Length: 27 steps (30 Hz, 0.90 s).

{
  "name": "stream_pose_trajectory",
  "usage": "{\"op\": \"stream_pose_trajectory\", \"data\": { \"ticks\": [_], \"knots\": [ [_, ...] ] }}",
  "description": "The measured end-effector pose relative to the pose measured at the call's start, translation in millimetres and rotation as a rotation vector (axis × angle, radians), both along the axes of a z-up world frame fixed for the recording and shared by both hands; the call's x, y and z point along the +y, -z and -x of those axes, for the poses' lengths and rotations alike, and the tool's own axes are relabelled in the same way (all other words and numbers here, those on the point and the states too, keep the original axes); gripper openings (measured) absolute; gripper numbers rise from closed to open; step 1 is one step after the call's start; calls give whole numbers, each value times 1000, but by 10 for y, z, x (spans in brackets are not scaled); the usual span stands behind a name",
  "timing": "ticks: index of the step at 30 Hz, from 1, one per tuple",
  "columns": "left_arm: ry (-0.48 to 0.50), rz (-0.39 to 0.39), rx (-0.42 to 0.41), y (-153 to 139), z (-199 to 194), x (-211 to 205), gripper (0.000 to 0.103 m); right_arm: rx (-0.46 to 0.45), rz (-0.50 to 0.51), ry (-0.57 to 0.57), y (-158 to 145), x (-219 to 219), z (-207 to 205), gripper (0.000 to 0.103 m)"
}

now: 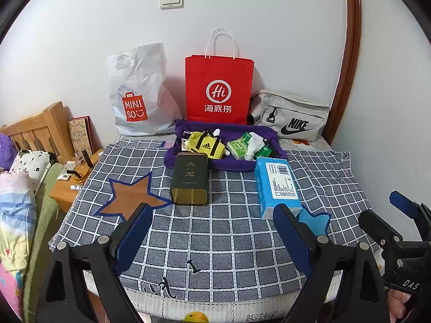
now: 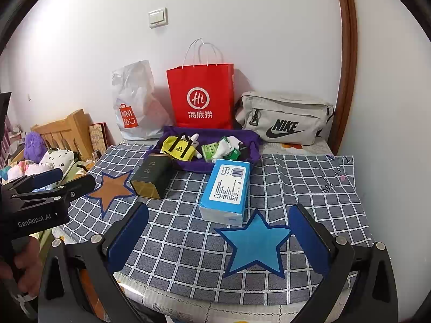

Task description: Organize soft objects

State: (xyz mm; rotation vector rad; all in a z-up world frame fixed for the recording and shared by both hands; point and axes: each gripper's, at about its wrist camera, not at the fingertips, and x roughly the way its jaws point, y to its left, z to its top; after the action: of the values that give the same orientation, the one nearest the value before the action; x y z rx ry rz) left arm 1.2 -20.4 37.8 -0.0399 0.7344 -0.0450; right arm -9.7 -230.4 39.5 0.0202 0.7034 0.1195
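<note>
Checked blue-grey cloth [image 1: 215, 228] covers the desk. Left hand-held gripper [image 1: 212, 215] gapes wide, empty, at lower left; centre frame, dark rectangular tea tin [image 1: 190, 179], blue tissue pack [image 1: 278, 185]; right hand-held gripper [image 2: 219, 224] likewise wide, empty.

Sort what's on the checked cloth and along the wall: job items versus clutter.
Likely for the job:
purple bag
yellow adidas pouch
green tissue packs
blue tissue pack

Probably just lying about:
dark tin
red paper bag
Miniso bag
grey Nike bag
</note>
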Motion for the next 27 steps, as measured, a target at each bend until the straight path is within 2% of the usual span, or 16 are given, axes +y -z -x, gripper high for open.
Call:
{"op": "stream_pose_trajectory", "data": {
  "ticks": [27],
  "knots": [
    [1, 0, 1, -4, 11, 6, 91, -8, -1, 2, -48, -7, 41, 102]
  ]
}}
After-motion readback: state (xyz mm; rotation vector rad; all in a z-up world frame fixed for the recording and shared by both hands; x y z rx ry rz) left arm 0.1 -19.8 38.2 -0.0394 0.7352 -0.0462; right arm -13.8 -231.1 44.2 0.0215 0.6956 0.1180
